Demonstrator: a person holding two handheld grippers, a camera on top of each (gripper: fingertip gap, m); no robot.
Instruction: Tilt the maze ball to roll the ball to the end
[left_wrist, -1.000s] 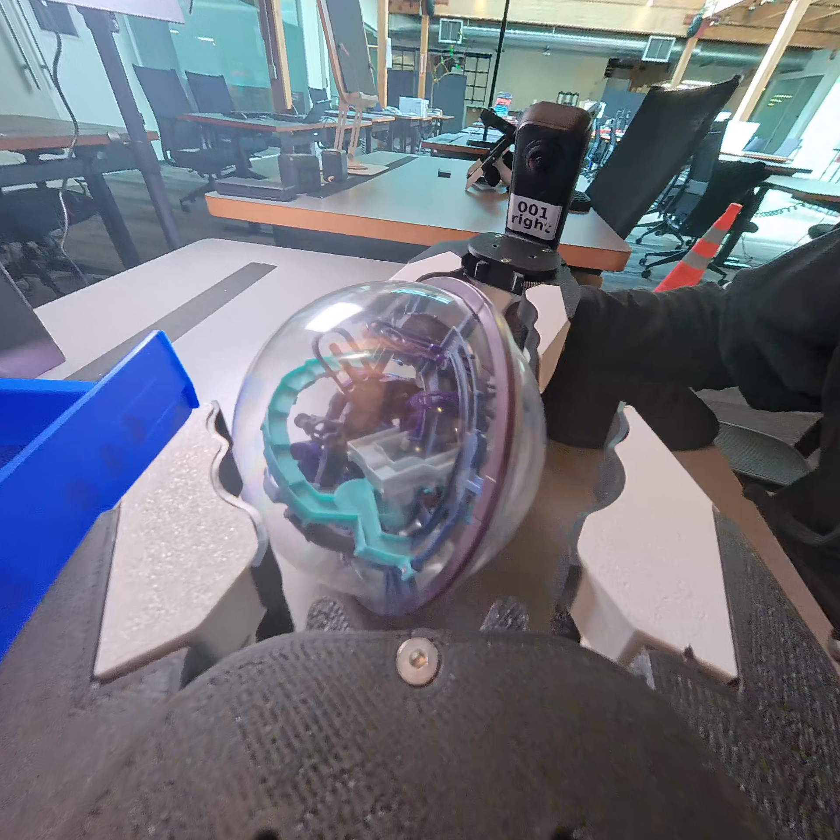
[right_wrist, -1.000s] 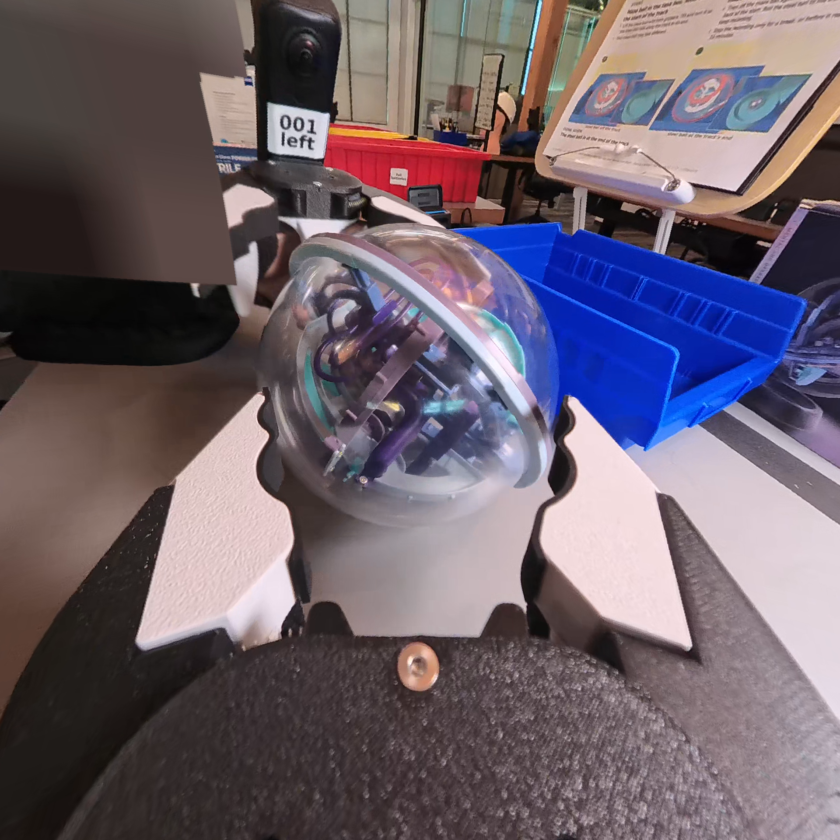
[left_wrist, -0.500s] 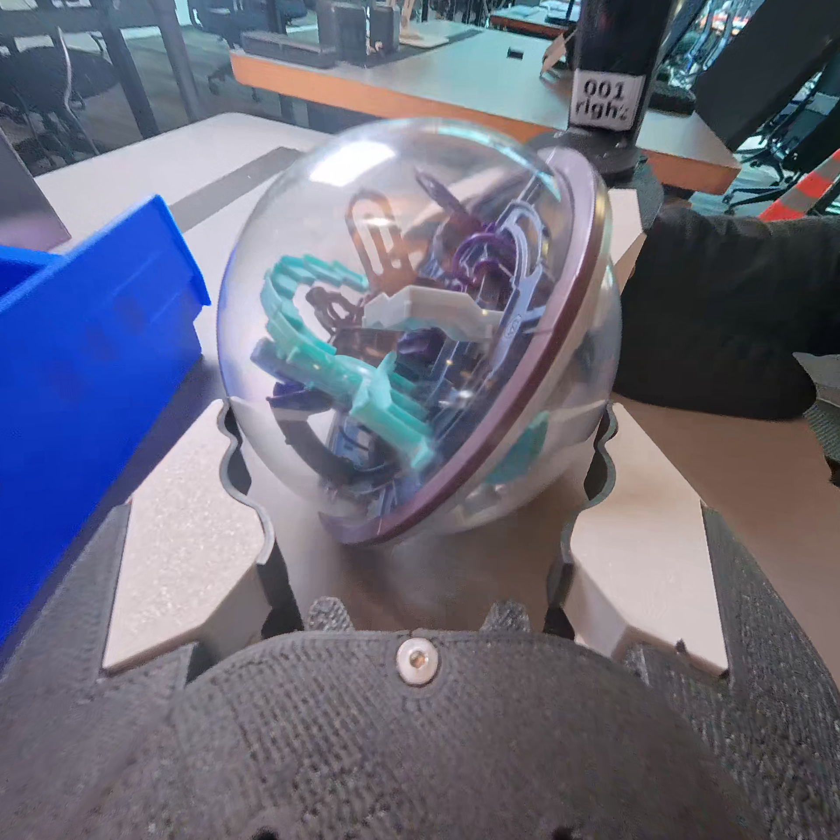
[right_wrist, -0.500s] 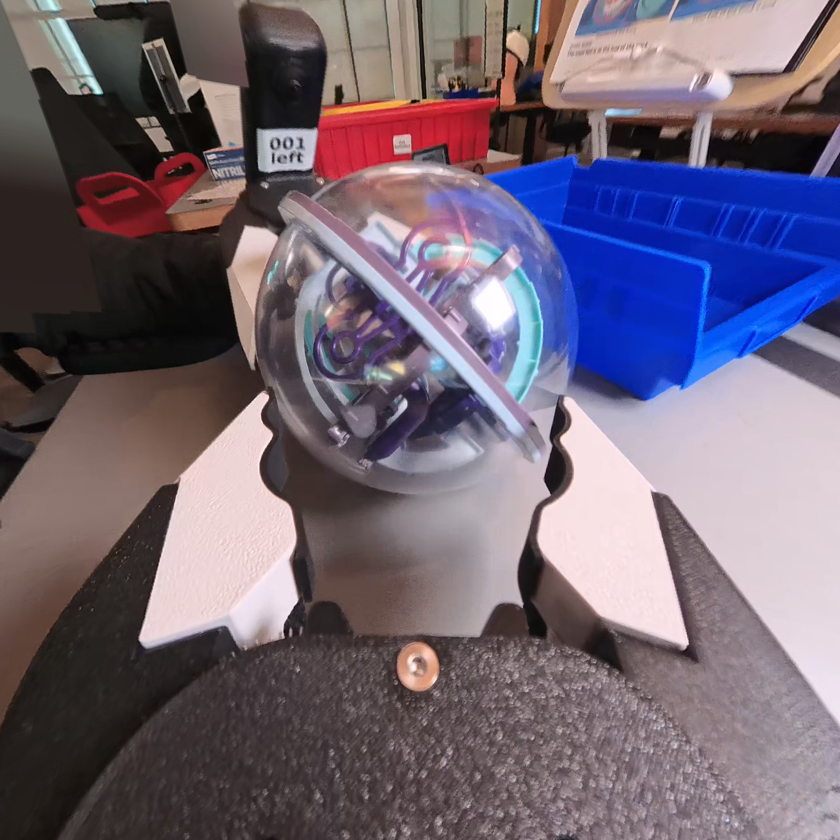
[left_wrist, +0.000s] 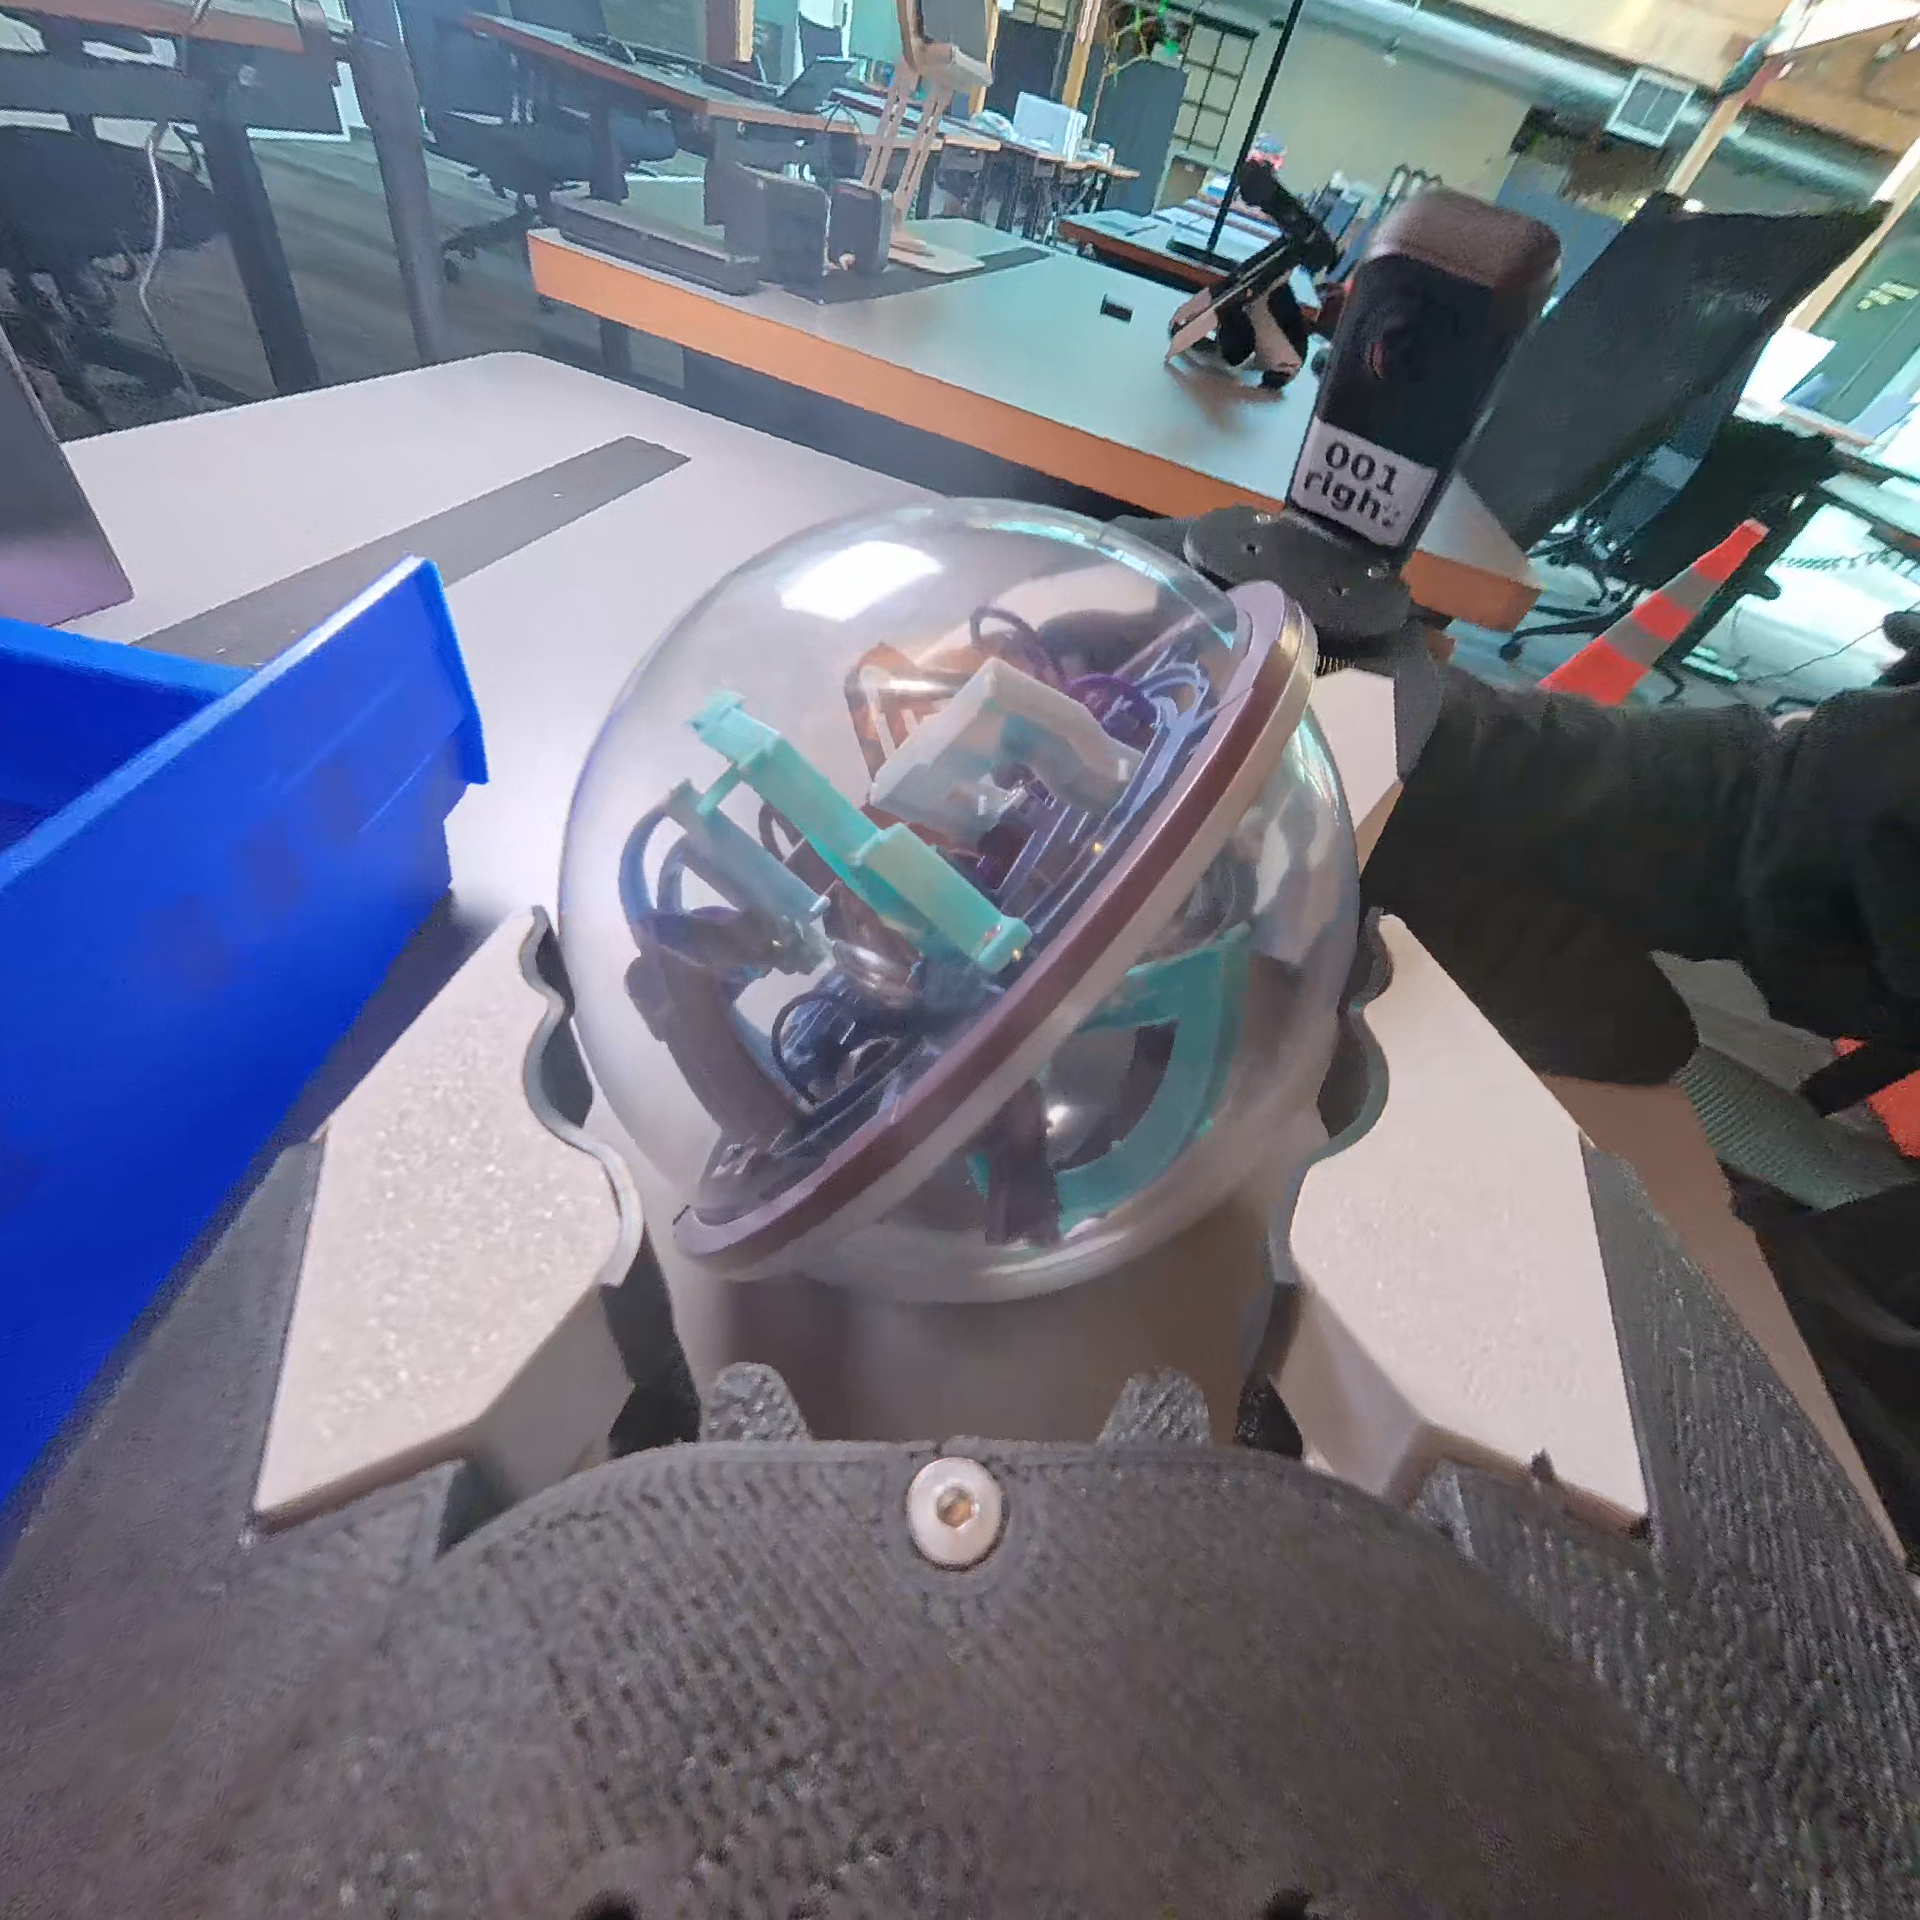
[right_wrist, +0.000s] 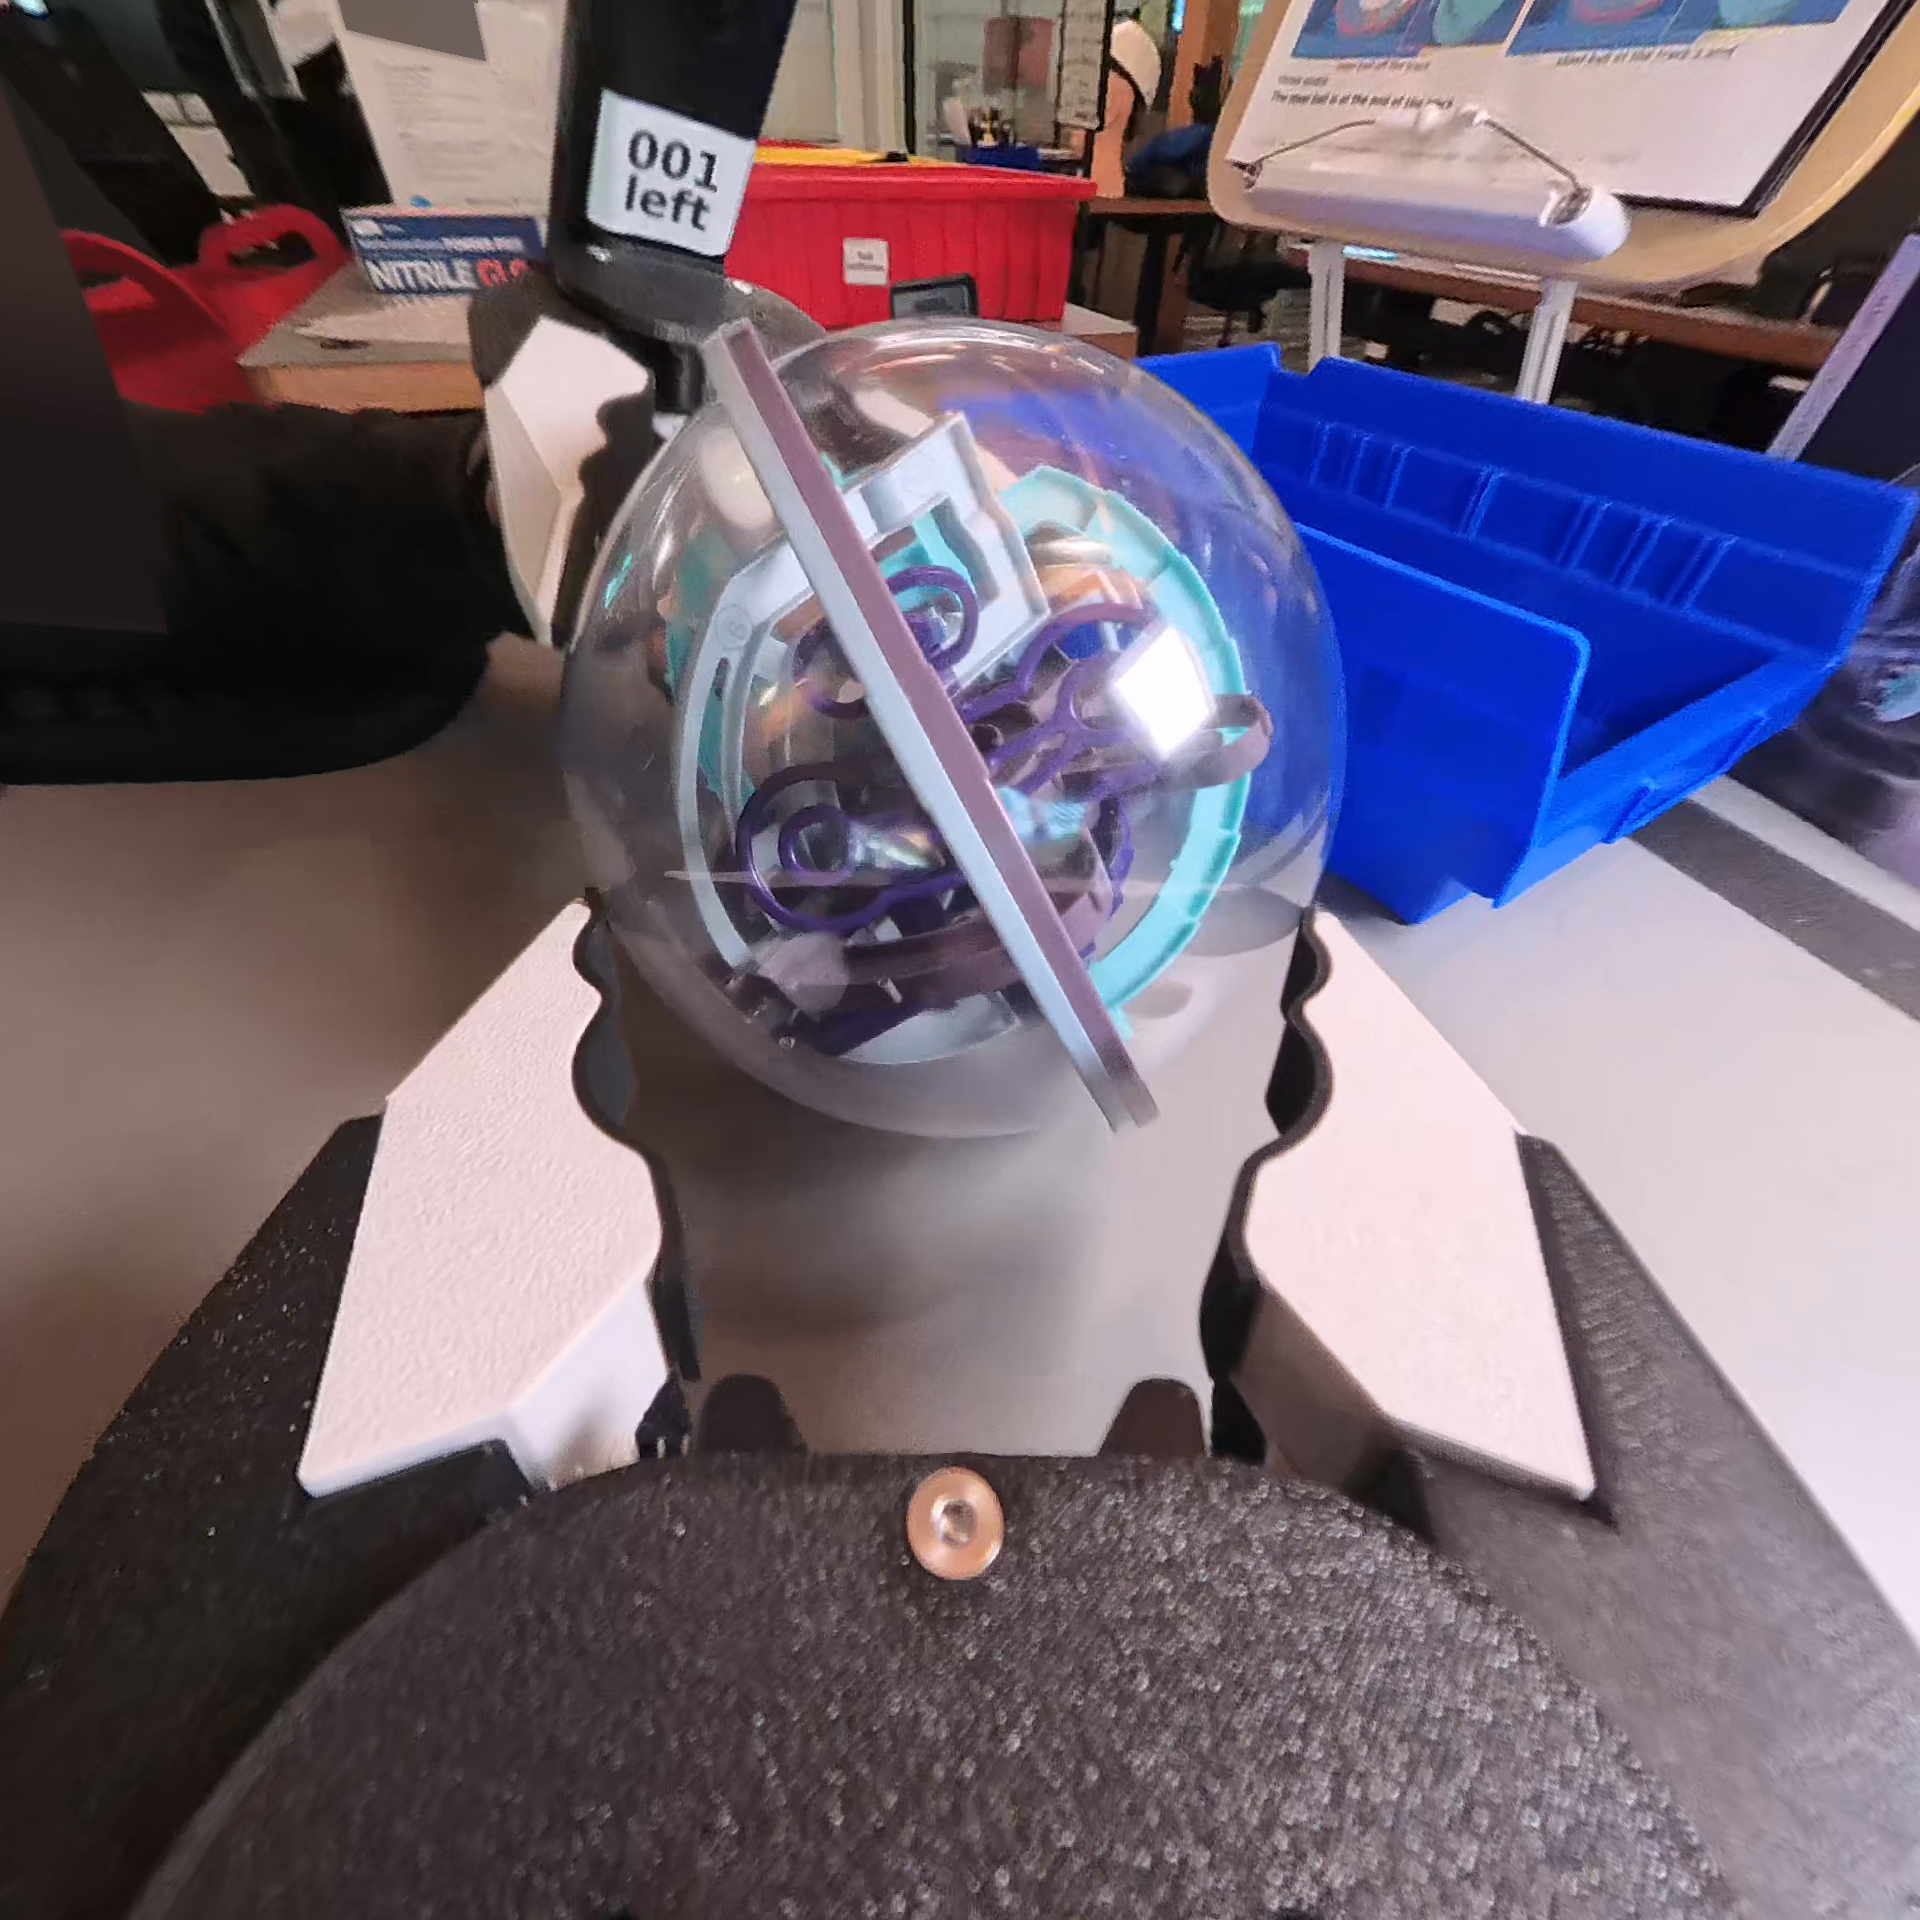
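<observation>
Left wrist view: grey table (left_wrist: 312, 468) carries a blue bin (left_wrist: 208, 883) at the left edge. Maze ball (left_wrist: 956, 894), a clear sphere with teal, purple and white tracks and a dark equator ring tilted diagonally, is held above the table between the two grippers, which face each other. Left gripper (left_wrist: 956, 997) fingers spread wide, both wavy pads against the sphere's sides. Right wrist view: right gripper (right_wrist: 951, 997) likewise clamps the sphere from the opposite side, bin (right_wrist: 1558, 644) behind right. Small steel ball inside: cannot tell its position.
</observation>
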